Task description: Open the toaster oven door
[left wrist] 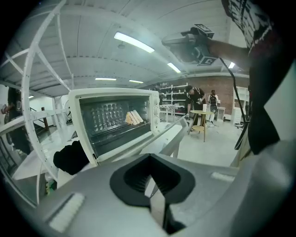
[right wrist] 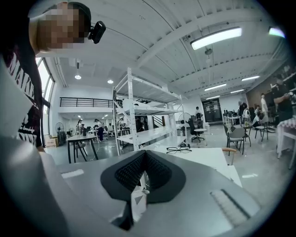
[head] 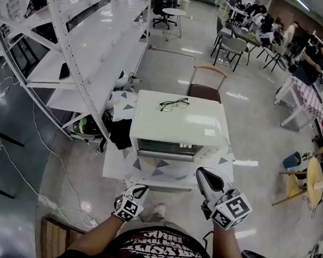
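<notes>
Glossy white metal toaster oven with glass door; shiny polished floor.

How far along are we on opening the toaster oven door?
Nothing looks done: the toaster oven door is closed, with bread visible inside. In hand: nothing; the left tool and right tool are shut, empty, short of the oven. Left: reach the door, grip it, pull it open.

Head view: steeply down over oven; left gripper view: low, near, facing its front; right gripper view: level across its top, glasses shared with head view
</notes>
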